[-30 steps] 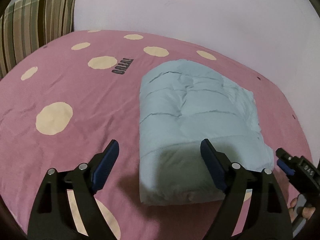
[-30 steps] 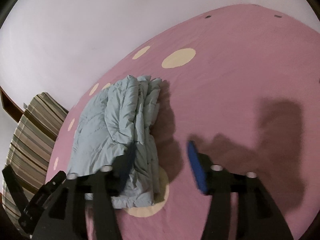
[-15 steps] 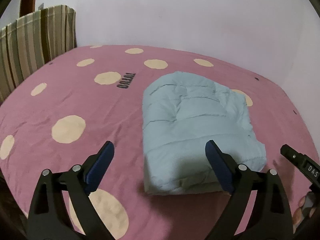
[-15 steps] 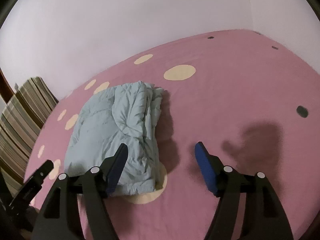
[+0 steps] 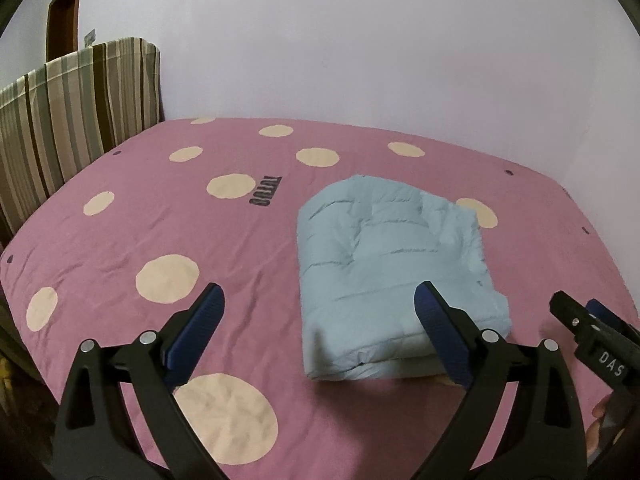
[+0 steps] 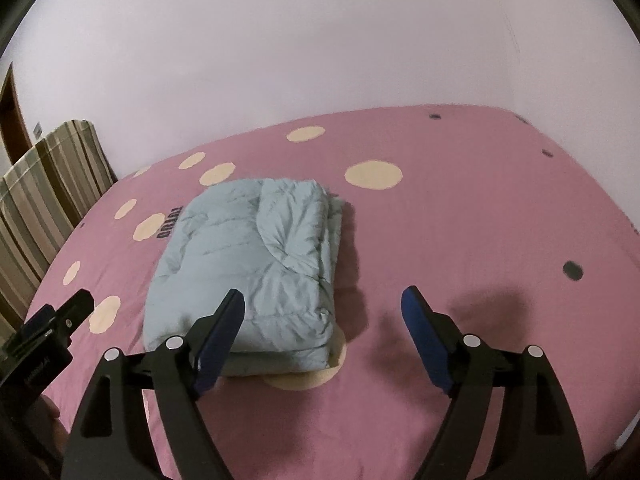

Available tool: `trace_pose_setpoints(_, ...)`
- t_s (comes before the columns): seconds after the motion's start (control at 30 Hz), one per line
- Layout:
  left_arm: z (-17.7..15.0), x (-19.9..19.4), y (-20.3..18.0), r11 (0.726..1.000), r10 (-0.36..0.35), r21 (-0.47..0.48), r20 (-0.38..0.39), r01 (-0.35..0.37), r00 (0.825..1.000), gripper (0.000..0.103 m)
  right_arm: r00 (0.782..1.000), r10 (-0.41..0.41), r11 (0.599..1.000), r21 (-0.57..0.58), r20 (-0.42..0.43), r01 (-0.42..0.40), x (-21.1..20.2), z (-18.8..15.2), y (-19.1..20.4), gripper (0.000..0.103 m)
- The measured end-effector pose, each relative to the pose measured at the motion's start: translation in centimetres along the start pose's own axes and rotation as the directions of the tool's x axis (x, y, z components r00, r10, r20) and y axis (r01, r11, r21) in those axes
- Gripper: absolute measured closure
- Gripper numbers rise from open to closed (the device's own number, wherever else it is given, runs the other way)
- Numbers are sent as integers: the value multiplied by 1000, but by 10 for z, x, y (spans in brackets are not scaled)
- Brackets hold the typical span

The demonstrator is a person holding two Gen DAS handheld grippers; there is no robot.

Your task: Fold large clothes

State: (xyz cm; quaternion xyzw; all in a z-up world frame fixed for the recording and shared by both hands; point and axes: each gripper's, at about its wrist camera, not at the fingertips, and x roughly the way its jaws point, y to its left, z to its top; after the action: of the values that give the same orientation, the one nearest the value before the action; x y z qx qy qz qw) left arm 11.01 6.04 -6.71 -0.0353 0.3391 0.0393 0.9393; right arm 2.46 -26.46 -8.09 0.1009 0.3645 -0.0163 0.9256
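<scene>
Fingers spread wide on both the left gripper (image 5: 320, 306) and right gripper (image 6: 323, 308), holding nothing, raised above the bed (image 5: 168, 224). Folded light-blue jacket (image 5: 394, 272) lying flat on the pink spotted sheet, near its front edge.

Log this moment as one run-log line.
left gripper: open, empty | right gripper: open, empty | light blue padded jacket: folded bundle on pink dotted bedsheet, untouched

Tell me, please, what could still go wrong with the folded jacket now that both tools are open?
1. The puffy jacket may spring open: its layered edge on the right looks loose, and neither the left tool nor the right tool holds it.
2. A low tool could snag the bedsheet or nudge the bundle askew.
</scene>
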Motion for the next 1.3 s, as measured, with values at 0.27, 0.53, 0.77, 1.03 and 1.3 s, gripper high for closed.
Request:
trace_pose_setpoints(0.27, 6, -13, 4, 1000, -15, -15, 16, 15, 1000, 7, 999, -2, 999, -34, 36, 3, -15, 2, 13, 22)
trace_pose_setpoints(0.53, 5, -20, 1, 1000, -14, -3, 19, 14, 1000, 7, 999, -5, 999, -36, 52, 7, -20, -1, 18, 22)
trace_pose_setpoints(0.77, 2, -24, -1, 1000, -16, 2, 24, 16, 1000, 7, 998, -1, 999, -38, 58, 4, -22, -1, 20, 22)
trace_pose_setpoints(1.03, 2, -23, -2, 1000, -20, 2, 10, 20, 1000, 7, 998, -5, 999, -42, 64, 8, -24, -1, 20, 22)
trace_pose_setpoints(1.3, 1, -21, -4, 1000, -21, 0, 1, 21, 1000, 7, 998, -3, 999, -43, 64, 6, -24, -1, 18, 22)
